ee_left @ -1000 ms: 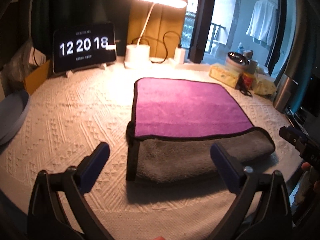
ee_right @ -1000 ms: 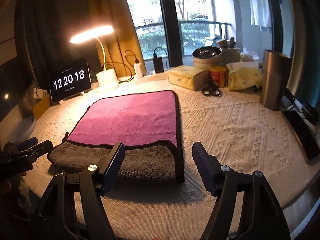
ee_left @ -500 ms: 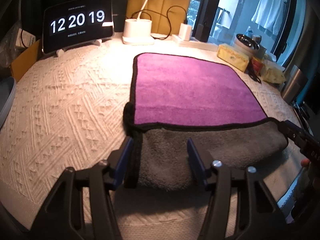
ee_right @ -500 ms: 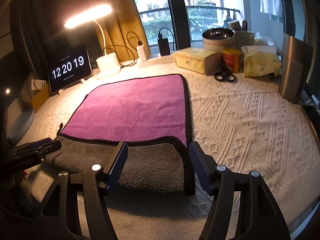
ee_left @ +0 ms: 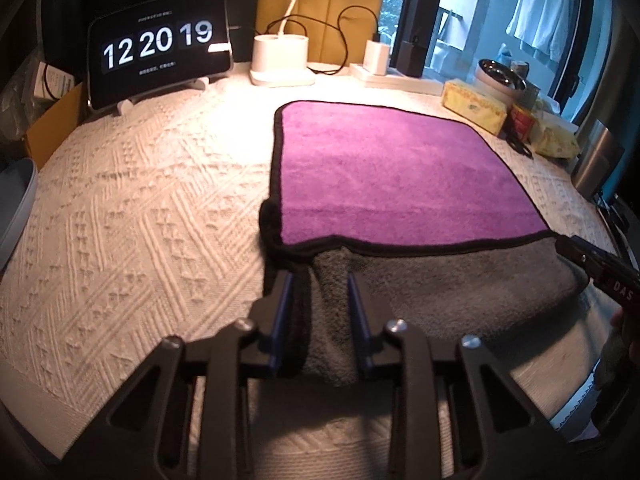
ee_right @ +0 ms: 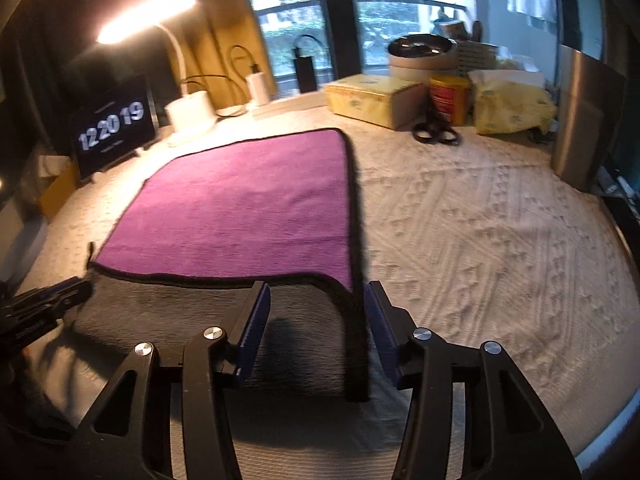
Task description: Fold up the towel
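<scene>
The towel (ee_left: 392,176) is purple on top and grey underneath, with a black hem; it lies on the white knitted cloth, its near part folded over so the grey side (ee_left: 440,284) shows. My left gripper (ee_left: 320,280) is shut on the towel's near left corner, bunching the grey fabric between the pads. In the right wrist view the towel (ee_right: 248,204) lies ahead. My right gripper (ee_right: 318,292) is open, its jaws either side of the near right corner and hem (ee_right: 356,320).
A tablet clock (ee_left: 160,64) and a lamp base (ee_left: 280,56) stand at the back left. A yellow box (ee_right: 372,96), a red can (ee_right: 448,96), scissors (ee_right: 434,132), a metal bowl (ee_right: 422,50) and a steel container (ee_right: 580,116) stand at the back right.
Both grippers moved forward and down onto the towel's near edge. My left gripper closed on the left corner. My right gripper narrowed around the right corner.
</scene>
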Motion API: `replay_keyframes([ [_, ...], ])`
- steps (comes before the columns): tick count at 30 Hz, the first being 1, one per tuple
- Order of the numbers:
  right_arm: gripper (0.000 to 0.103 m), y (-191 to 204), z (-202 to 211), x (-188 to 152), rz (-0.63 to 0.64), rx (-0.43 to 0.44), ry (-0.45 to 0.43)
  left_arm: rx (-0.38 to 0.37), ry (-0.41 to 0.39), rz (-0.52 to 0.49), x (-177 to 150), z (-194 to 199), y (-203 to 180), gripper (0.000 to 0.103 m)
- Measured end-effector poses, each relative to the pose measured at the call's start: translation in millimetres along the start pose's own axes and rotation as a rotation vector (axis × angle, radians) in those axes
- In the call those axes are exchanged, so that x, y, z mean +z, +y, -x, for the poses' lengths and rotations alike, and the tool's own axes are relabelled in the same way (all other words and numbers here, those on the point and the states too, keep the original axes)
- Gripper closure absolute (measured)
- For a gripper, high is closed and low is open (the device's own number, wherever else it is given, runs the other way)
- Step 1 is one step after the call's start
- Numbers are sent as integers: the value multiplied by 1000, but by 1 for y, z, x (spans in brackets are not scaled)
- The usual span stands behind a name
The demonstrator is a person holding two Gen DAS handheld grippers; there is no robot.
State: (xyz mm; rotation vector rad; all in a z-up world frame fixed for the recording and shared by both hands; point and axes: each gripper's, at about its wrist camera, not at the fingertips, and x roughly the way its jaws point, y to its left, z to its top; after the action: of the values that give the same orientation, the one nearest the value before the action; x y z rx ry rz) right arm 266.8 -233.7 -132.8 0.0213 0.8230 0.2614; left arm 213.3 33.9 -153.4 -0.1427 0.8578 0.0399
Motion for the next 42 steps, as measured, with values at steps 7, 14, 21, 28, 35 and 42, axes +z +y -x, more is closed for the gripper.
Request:
replay_keyframes([
  [7,71,7,5,-8,53,11,-2,-4,-45,-32,-2,9,-6,81],
  [14,97,16,11,-11,96,25,-27,-18,-85,-48,-4,20,-7,84],
  [21,98,18,27,-10,109,19,-77,-34,-128,-61,-3,32,-9,85],
  [28,98,23,48,3,112,35,-153,-47,-178,-67,3,47,-9,85],
  [35,98,26,61,14,126,41,-202,-48,-224,-61,14,59,-6,85],
  [42,98,26,65,28,131,36,-241,-45,-261,-60,27,63,-3,85],
])
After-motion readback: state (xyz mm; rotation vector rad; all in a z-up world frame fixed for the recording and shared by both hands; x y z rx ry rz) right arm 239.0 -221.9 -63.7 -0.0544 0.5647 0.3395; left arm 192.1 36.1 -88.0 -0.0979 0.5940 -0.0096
